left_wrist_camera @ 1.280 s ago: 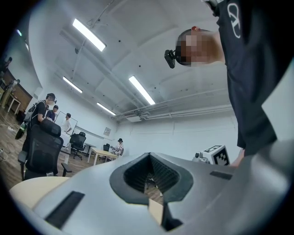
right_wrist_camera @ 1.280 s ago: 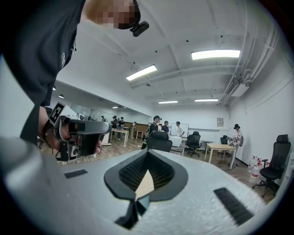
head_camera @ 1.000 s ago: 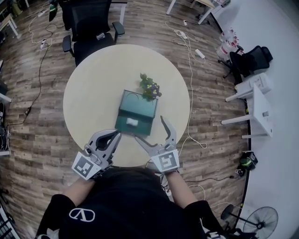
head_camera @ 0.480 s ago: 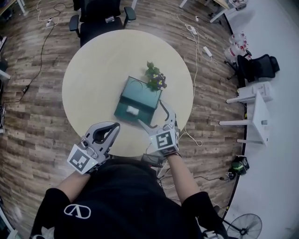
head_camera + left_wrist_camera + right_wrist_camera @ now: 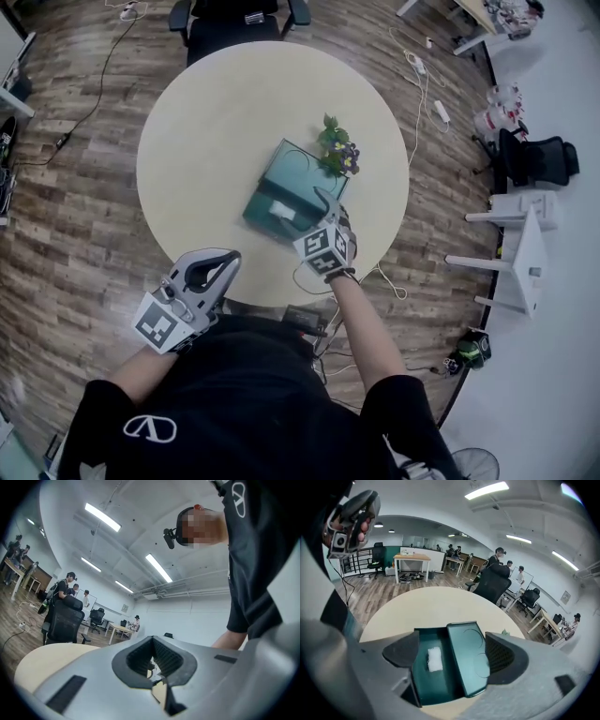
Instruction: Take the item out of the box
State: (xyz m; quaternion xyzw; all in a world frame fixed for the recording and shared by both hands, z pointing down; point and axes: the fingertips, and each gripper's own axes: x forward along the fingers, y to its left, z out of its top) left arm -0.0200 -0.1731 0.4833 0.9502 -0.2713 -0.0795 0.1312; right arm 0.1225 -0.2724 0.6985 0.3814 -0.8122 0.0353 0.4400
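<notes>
Okay, right fingers [image 5: 401, 654] wide, closing, empty near box [image 5: 440, 686]; white pad [image 5: 434, 659] looks soft, light: pinch long sides gently.

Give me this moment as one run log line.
right hand-held gripper: over open green box, jaws closing, nothing gripped | white item: inside box | left hand-held gripper: shut, empty

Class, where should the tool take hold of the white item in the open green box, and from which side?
Across its narrow width, gripping the two long edges, coming down from above. The white item lies flat on the floor of the green box, whose walls likely block a sideways approach.
</notes>
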